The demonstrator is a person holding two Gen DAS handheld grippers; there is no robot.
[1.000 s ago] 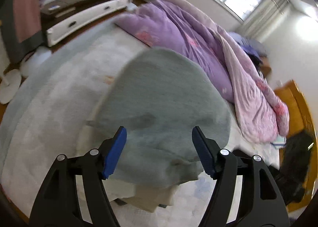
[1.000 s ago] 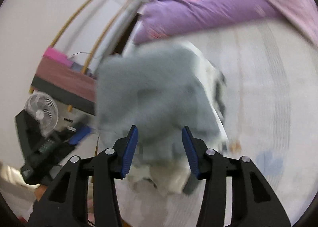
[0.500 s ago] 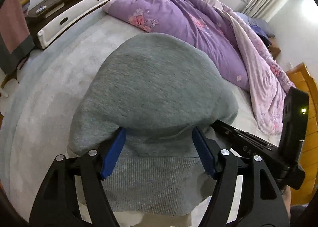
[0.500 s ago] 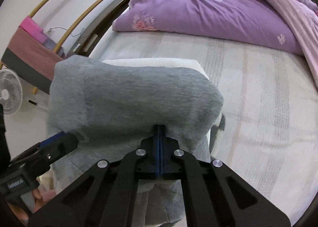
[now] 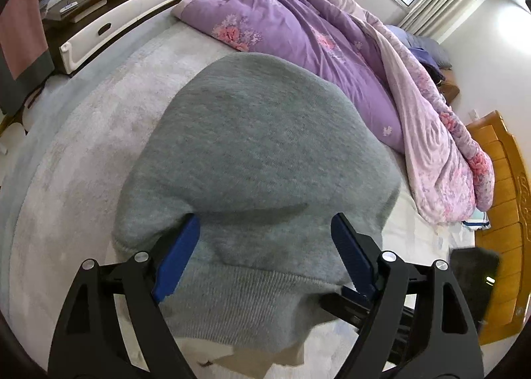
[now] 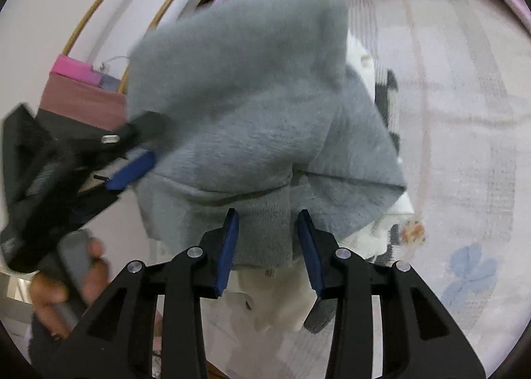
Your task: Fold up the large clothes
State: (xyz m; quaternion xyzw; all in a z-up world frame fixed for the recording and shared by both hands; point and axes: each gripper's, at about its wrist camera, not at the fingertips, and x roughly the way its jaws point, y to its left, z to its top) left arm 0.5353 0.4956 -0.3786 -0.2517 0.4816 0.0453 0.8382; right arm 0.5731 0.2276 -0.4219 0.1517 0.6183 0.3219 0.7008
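A grey sweatshirt (image 5: 262, 153) lies folded on the bed, on top of a cream garment (image 5: 242, 359). Its ribbed hem (image 5: 232, 306) faces me. My left gripper (image 5: 265, 256) is open, its blue pads on either side of the hem end of the sweatshirt. In the right wrist view the sweatshirt (image 6: 252, 97) is lifted and bunched. My right gripper (image 6: 268, 246) is open, with the ribbed cuff (image 6: 265, 229) hanging between its pads. The left gripper (image 6: 129, 170) shows there at the left, blurred, at the sweatshirt's edge.
A purple and pink duvet (image 5: 332, 47) is heaped along the far side of the bed. A dark and white cabinet (image 5: 126, 10) stands beyond the bed's left edge. A wooden bed frame (image 5: 504, 199) is at the right. The light bedsheet (image 6: 464, 113) spreads to the right.
My right gripper was shut on the sweatshirt half a second ago and is now open. The sweatshirt is now bunched and raised. My left gripper stays open at the hem.
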